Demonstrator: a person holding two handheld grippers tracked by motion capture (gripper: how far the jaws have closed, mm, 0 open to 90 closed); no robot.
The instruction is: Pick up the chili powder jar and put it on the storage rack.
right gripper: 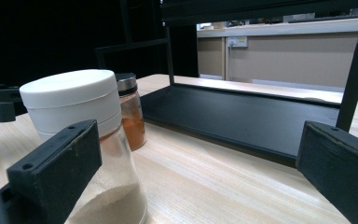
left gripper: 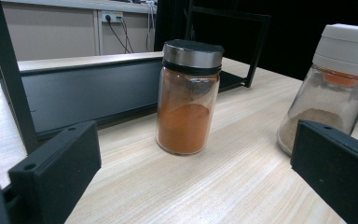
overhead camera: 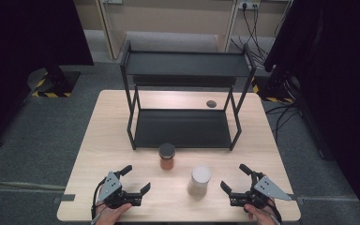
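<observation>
Both of your grippers rest at the near edge of the table (overhead camera: 98,140). Left gripper (overhead camera: 136,180): jaws spread wide, nothing between them. Right gripper (overhead camera: 234,179): the same, spread and empty.

Positions, taking the table centre as the dial's hub: the spice jar (overhead camera: 167,156) stands at about 6 o'clock, just in front of the rack (overhead camera: 186,70), apart from its lower shelf. The shaker (overhead camera: 199,180) stands at about 5 o'clock, nearer to you, close to the right gripper. The two are near each other but not touching.

Handling, judged from appearance:
- Spice jar (left gripper: 186,98): clear walls that look like glass, so stiff, smooth and probably slippery; breakable if dropped. It holds orange powder to well over half, so expect moderate weight. Take it across the straight body below the metal-banded black lid, where the walls run parallel. Avoid the lid; whether it is tight cannot be told.
- Shaker (right gripper: 86,149): clear body that widens toward the base, wide white cap, pale powder low in the bottom. Likely lighter, and a tapered wall can slide up out of the pads. Grip just under the cap, on the narrower part.

Orientation: both stand upright, long axis vertical, lids up. Neither has a handle or spout in view, so no side is favoured; come in level.
</observation>
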